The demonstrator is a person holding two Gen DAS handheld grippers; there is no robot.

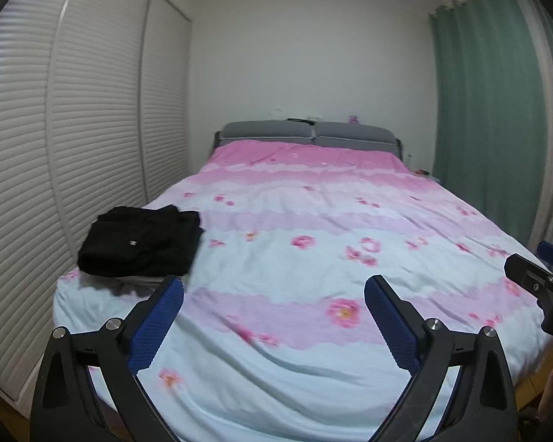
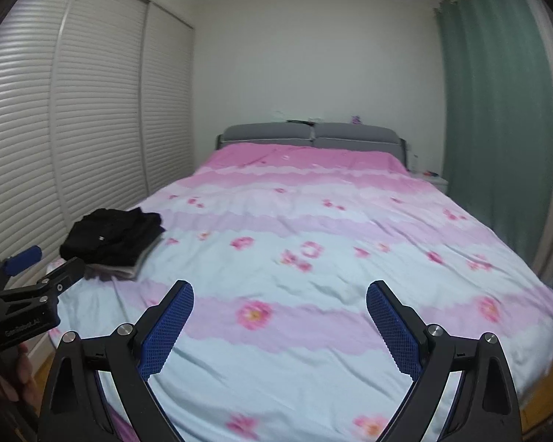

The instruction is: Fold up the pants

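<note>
A pair of black pants (image 1: 140,239) lies folded near the left edge of the bed (image 1: 313,368), on top of a folded grey and white garment (image 2: 129,270). In the right wrist view the black pants (image 2: 110,235) lie left of centre. My left gripper (image 1: 274,289) is open over the foot of the bed, with nothing between its blue pads. My right gripper (image 2: 281,289) is open too and holds nothing. Each gripper shows in the other's view: the right gripper (image 1: 531,258) at the right edge, the left gripper (image 2: 53,259) at the left edge. Both are short of the pants.
The bed (image 2: 313,368) has a pink and pale blue flowered cover and a grey headboard (image 1: 306,132). White louvred wardrobe doors (image 1: 73,129) run close along its left side. A green curtain (image 1: 490,110) hangs at the right, with a small nightstand (image 2: 435,180) beside it.
</note>
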